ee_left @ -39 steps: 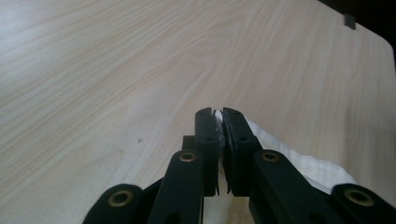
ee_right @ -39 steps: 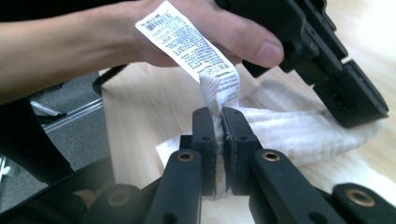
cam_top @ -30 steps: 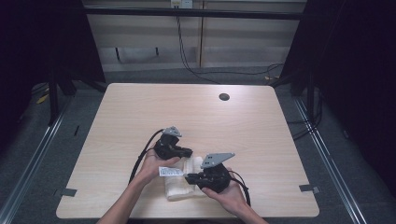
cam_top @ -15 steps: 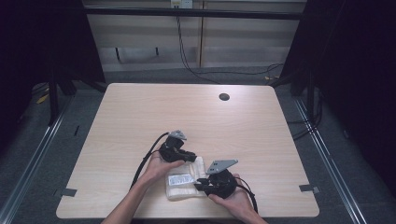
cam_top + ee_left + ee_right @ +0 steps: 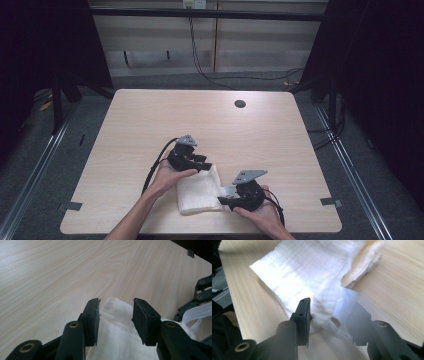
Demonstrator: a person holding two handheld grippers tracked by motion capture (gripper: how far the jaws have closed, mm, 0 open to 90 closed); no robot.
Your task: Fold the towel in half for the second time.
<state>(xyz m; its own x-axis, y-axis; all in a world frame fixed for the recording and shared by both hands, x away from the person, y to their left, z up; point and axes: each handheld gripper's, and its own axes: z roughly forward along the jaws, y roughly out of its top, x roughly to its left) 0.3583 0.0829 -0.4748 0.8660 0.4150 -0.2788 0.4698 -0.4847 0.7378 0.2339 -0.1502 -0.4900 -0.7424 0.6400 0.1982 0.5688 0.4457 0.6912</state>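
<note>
From the high view, the folded white cloth [image 5: 200, 194] is lying near the front edge of the table [image 5: 210, 120], and both grippers are sitting at it. The left gripper [image 5: 204, 163] is resting at the cloth's far left corner, the right gripper [image 5: 225, 201] at its near right corner, each in the person's hand.

Over to the left gripper view: the jaws have just been opening and are standing fairly wide, pads clear of the fabric. The cloth [image 5: 117, 340] is lying below and between them, its corner poking out just past the tips. The right gripper [image 5: 200, 296] is peeking in at the right edge.

Now the right gripper view: these jaws have just been opening too, and they are gaping. The cloth [image 5: 312, 272] is spreading away in front, with a thin clear film [image 5: 344, 312] draping over the right jaw.
</note>
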